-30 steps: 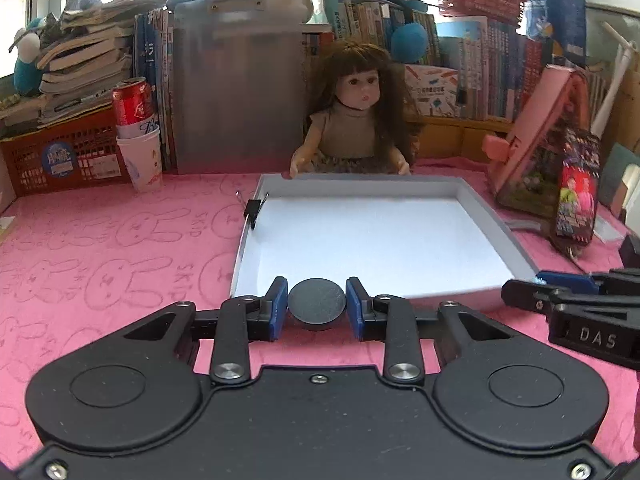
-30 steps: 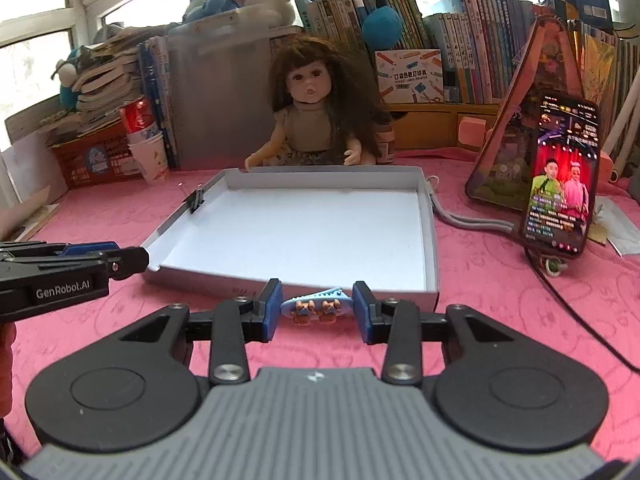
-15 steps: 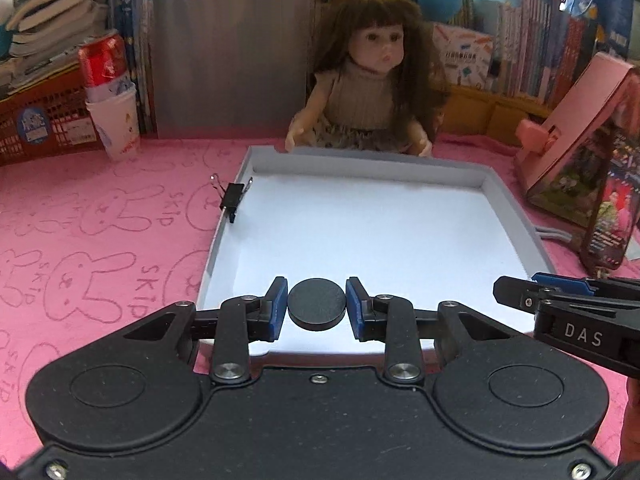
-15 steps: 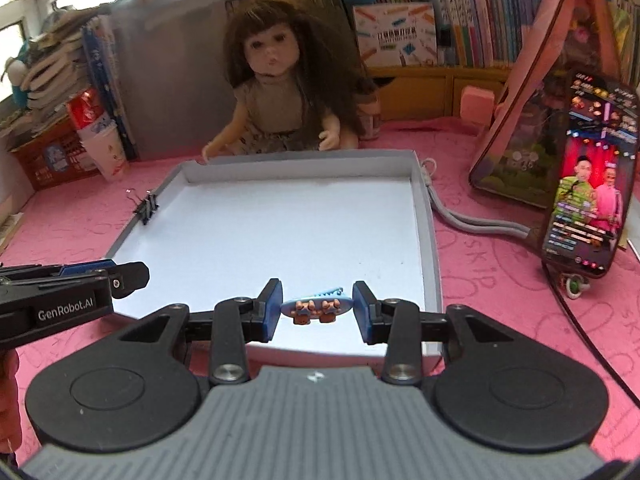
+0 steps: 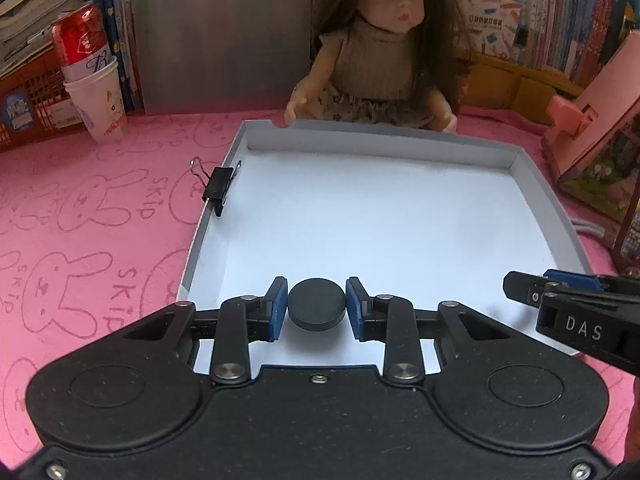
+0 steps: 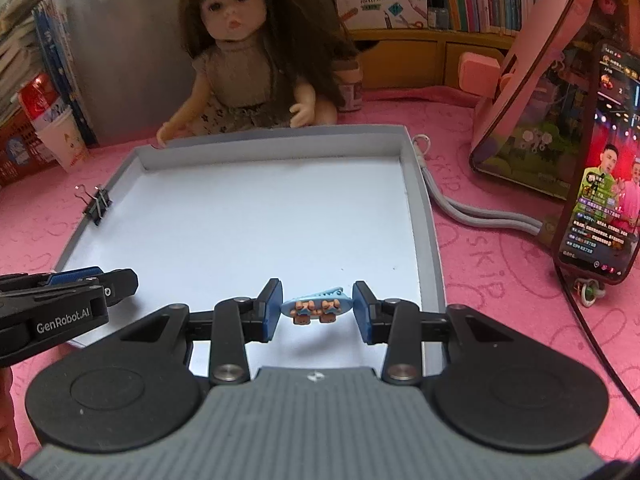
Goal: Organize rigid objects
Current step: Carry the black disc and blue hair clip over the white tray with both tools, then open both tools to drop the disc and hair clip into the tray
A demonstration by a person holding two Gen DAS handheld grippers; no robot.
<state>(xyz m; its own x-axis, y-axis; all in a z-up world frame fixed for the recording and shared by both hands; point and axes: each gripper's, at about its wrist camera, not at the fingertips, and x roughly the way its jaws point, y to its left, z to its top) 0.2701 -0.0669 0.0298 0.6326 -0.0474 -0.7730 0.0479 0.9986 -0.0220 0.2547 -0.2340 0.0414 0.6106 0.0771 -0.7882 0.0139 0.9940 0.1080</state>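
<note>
The black disc (image 5: 317, 309) looked smooth and dull, like hard plastic. The little blue clip (image 6: 317, 307) looked like shiny plastic. The tray (image 5: 536, 196) looked like grey card, with plain white paper inside, flat and not shiny. The binder clip (image 5: 218, 190) had a black body and thin shiny wire handles. The pink tablecloth (image 5: 92, 216) looked soft, with bunny shapes pressed into it. The doll (image 6: 244, 68) had smooth plastic skin and a ribbed knitted top. The phone (image 6: 600, 168) screen was glossy.
</note>
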